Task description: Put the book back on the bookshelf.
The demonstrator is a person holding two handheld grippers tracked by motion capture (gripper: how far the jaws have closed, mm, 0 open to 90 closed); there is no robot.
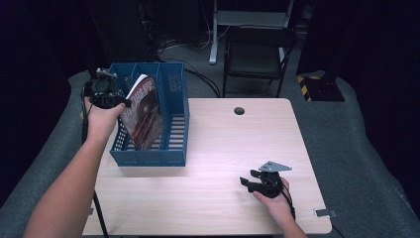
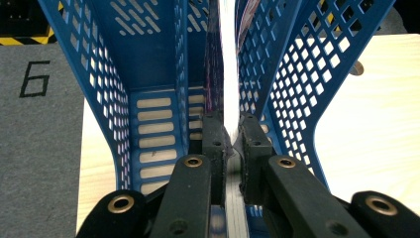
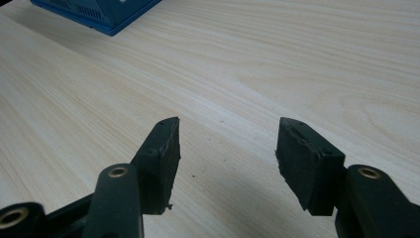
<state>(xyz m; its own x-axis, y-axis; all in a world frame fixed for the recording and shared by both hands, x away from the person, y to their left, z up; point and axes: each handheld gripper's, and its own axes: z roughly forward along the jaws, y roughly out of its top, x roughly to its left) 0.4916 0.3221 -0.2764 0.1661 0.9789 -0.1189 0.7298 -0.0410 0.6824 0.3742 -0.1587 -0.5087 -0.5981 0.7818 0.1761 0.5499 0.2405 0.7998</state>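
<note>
Left gripper [image 2: 230, 134] clamped tight on magazine [image 1: 143, 111] standing in blue file rack [image 1: 176, 156] — right gripper [image 3: 228, 153] wide apart, empty, over table [image 3: 297, 59].

Magazine [image 1: 143, 111] lower edge hidden behind the blue file rack [image 1: 148, 157] front wall in the high view; cover text too small to read. In the left gripper view the magazine [image 2: 229, 64] is edge-on and blown out white, pages unreadable, its near end buried between the left tongs [image 2: 229, 134]. Rack [image 3: 94, 12] cut off by the top edge in the right gripper view. Desk [image 1: 213, 218] near edge cropped.
</note>
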